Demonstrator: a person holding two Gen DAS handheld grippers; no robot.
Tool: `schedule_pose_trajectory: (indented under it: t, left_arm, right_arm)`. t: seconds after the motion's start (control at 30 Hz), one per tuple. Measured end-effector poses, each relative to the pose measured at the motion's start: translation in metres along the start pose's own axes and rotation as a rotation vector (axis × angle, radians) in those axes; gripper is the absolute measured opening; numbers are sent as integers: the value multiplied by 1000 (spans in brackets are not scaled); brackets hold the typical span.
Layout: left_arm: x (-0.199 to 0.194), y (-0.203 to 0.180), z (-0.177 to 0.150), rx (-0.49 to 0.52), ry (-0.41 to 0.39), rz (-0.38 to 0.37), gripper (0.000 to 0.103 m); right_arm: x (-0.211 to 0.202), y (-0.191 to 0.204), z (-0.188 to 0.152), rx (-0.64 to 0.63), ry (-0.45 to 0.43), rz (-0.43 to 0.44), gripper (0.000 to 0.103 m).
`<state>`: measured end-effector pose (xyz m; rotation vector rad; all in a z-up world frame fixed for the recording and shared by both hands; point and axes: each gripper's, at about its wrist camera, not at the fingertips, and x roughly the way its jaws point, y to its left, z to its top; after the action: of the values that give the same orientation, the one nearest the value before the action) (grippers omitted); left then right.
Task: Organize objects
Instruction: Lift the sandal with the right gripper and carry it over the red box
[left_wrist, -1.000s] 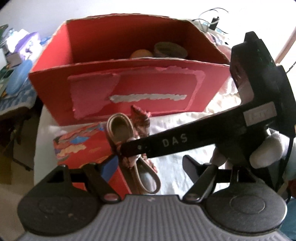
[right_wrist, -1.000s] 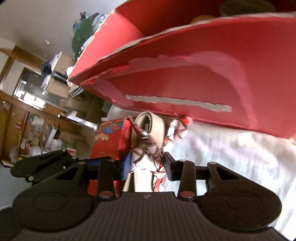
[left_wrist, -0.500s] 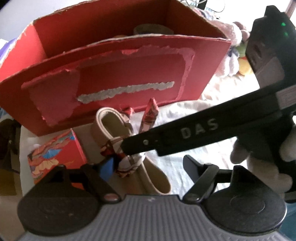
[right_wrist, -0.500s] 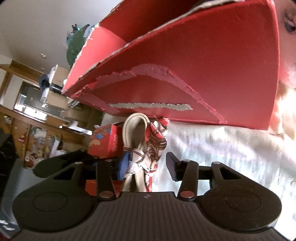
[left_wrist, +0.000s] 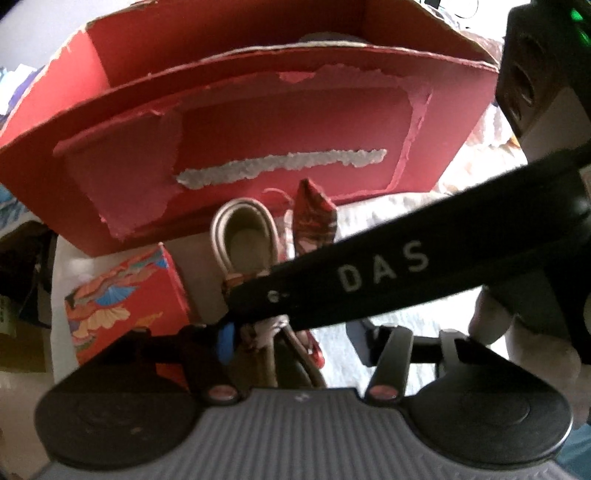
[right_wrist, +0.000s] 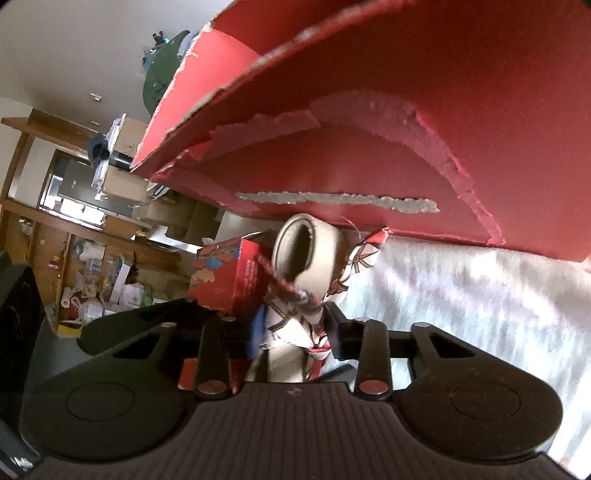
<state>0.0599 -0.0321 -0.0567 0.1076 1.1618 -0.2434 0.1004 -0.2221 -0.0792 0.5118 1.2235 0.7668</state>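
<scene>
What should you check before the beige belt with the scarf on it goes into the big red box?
1. Right hand-held gripper closed on the beige belt: ok, its fingers press the scarf-wrapped middle.
2. Left hand-held gripper out of the way: not ok, it is open with the belt's lower end between its fingers.
3. Belt raised above the red box rim: not ok, the loop sits low against the front wall.
4. Room inside the box: cannot tell, the front wall hides most of the inside.
5. Patterned scarf ends tucked in: not ok, one end sticks out near the box.
6. Small patterned box clear of the belt: cannot tell, it stands close beside it.
</scene>
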Motion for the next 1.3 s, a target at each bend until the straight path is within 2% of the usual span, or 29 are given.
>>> schedule_pose_trajectory:
  t: [0.03, 0.23, 0.53, 0.67, 0.83, 1.03, 1.3]
  left_arm:
    - [-1, 0, 1, -1, 0, 0, 49]
    - [-9, -12, 4, 35, -1, -38, 41]
    - [-25, -72, 20, 180, -47, -122, 40]
    - [-34, -97, 27, 250, -82, -159, 40]
    - [-50, -131, 38, 310, -150, -187, 40]
    - [-71, -159, 62, 340, -259, -198, 41]
    - [-123, -145, 84, 332, -406, -146, 41]
  right_arm:
    - [-2, 1, 0, 3, -2, 1, 33]
    - [-28, -8, -9, 41, -31, 2, 30]
    - [-92, -32, -32, 99, -158, -42, 30]
    - [-108, -19, -41, 108, -236, -72, 30]
    - [-136, -9, -45, 103, -342, -86, 30]
    - [-163, 7, -34, 9, -445, -93, 30]
    - [-171, 44, 13, -134, -512, -51, 30]
